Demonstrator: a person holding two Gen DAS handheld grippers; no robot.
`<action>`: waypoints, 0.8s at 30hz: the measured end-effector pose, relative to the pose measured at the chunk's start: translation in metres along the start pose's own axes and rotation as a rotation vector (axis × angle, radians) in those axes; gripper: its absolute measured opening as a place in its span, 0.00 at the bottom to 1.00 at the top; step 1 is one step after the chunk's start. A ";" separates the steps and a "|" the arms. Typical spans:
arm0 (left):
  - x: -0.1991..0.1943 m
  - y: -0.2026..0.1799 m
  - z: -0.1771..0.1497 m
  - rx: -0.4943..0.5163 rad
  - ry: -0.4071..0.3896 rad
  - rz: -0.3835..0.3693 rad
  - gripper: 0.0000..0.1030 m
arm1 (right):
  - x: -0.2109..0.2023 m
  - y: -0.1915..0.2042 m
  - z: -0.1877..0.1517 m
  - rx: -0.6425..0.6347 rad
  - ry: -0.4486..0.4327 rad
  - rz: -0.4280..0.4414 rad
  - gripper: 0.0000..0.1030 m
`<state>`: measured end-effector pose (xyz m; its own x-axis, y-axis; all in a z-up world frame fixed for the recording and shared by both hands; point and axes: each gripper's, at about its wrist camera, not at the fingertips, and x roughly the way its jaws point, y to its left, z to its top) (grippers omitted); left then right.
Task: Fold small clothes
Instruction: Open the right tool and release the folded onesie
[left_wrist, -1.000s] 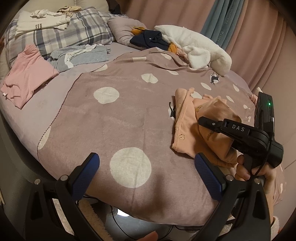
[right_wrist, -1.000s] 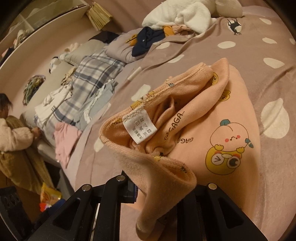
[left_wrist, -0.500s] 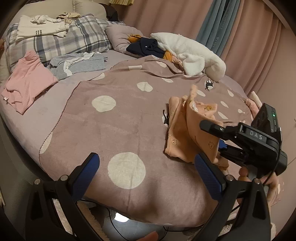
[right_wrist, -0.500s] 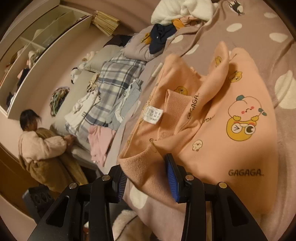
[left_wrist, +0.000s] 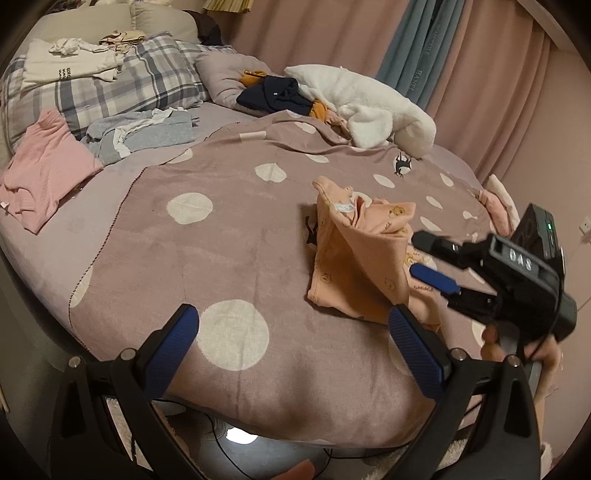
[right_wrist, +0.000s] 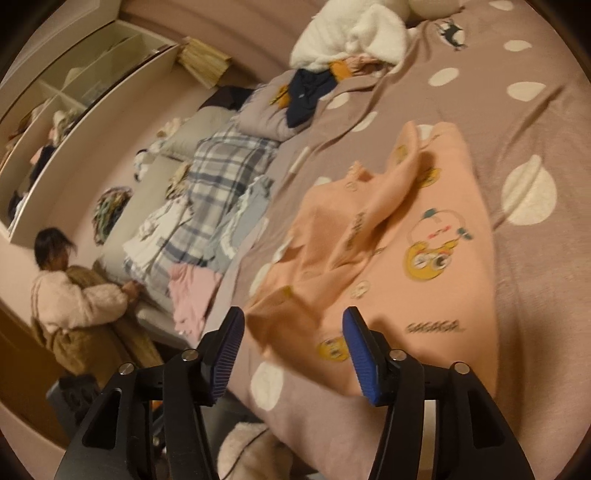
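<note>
The right tongs (right_wrist: 291, 354) are caught mid-opening, jaws about halfway apart; the near edge of the peach kids' top (right_wrist: 388, 258) is seen in the gap, but no pad looks pressed on it, so it's basically let go. In the left wrist view the right tongs (left_wrist: 432, 258) are poked against the raised fold of that top (left_wrist: 354, 266). The left tongs (left_wrist: 291, 332) are spread wide with nothing held, hanging over the near edge of the dotted blanket (left_wrist: 221, 240) on the bed.

The top is crumpled right of the middle of the bed. Farther off, a pink garment (left_wrist: 40, 173), a grey pile (left_wrist: 144, 133), a plaid pillow (left_wrist: 140, 85) and a white fluffy blanket (left_wrist: 362, 107) are scattered. A person (right_wrist: 74, 295) is seen at the far left side of the bed.
</note>
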<state>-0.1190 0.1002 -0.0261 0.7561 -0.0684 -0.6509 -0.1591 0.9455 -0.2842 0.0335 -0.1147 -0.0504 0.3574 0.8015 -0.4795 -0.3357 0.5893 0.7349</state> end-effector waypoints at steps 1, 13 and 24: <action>0.000 0.000 -0.001 0.004 -0.001 0.004 1.00 | 0.000 -0.002 0.004 0.007 -0.007 -0.005 0.55; 0.023 0.011 -0.002 -0.008 0.045 0.042 1.00 | 0.040 -0.038 0.071 0.073 -0.022 -0.194 0.29; 0.028 0.020 -0.003 -0.043 0.057 0.028 1.00 | 0.042 -0.018 0.083 0.079 -0.050 -0.072 0.12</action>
<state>-0.1031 0.1158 -0.0518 0.7138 -0.0615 -0.6977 -0.2077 0.9327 -0.2947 0.1266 -0.1000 -0.0440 0.4224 0.7497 -0.5094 -0.2386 0.6341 0.7355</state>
